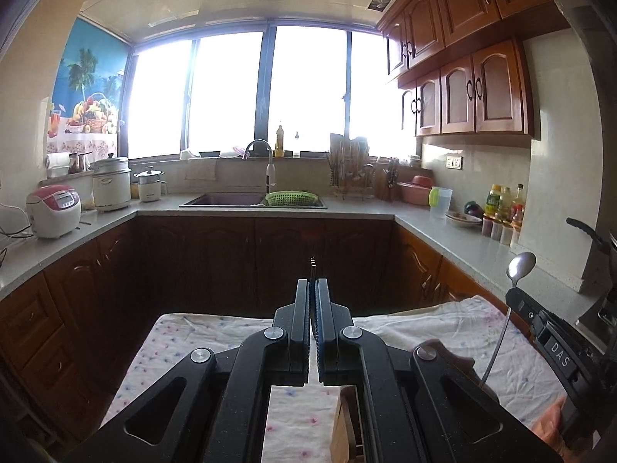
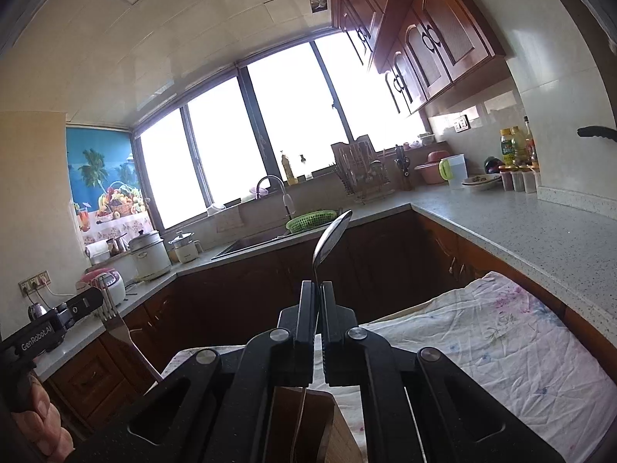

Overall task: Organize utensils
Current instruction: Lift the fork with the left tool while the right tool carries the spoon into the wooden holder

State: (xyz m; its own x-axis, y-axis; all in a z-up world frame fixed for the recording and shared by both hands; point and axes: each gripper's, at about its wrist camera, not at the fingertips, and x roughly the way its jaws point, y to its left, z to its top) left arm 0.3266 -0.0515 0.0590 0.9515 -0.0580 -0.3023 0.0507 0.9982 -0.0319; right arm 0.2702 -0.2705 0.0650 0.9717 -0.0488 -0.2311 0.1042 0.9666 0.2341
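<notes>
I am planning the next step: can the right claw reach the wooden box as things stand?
Probably yes. The box sits just under the right claw, with nothing between them. The claw is shut on a spoon, though.

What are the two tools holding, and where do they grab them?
The left tool pinches a silver metal fork just below its prongs. The right tool pinches a shiny metal spoon on its neck below the bowl.
</notes>
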